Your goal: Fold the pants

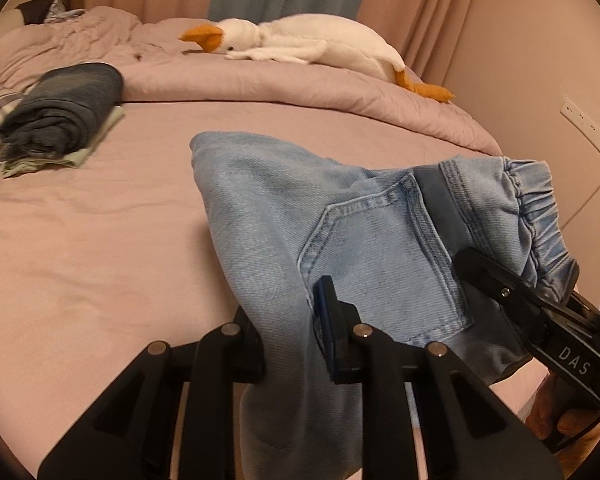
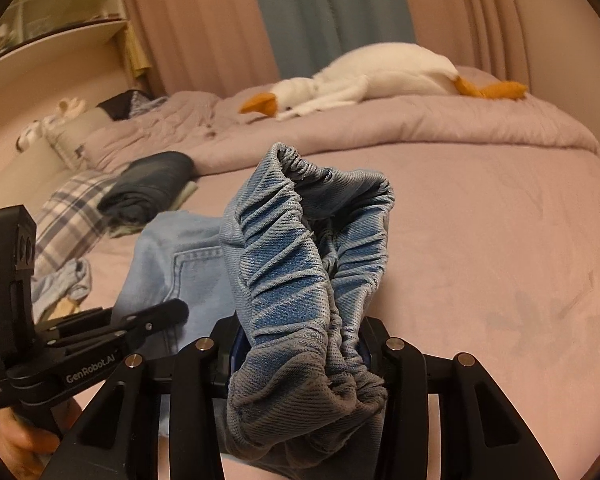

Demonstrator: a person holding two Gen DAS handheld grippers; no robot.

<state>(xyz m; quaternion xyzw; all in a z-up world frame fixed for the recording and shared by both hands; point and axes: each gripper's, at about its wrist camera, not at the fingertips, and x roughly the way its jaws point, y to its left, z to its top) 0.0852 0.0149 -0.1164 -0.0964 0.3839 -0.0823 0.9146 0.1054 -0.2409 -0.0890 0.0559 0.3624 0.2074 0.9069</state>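
Light blue denim pants (image 1: 300, 224) with a back pocket and an elastic waistband are held above the pink bed sheet (image 1: 100, 248). My left gripper (image 1: 288, 344) is shut on a fold of the pants near the pocket. My right gripper (image 2: 300, 356) is shut on the bunched elastic waistband (image 2: 308, 240), which fills the middle of the right wrist view. The right gripper also shows at the right edge of the left wrist view (image 1: 512, 292), clamped on the waistband. The left gripper shows at the lower left of the right wrist view (image 2: 156, 320). The far end of the pants rests on the sheet.
A folded dark blue garment (image 1: 64, 108) lies on a pale green one at the far left of the bed. A white goose plush (image 1: 308, 44) lies on the bunched pink duvet (image 1: 340, 88) at the back. Plaid cloth (image 2: 72, 216) lies at the left. Curtains hang behind.
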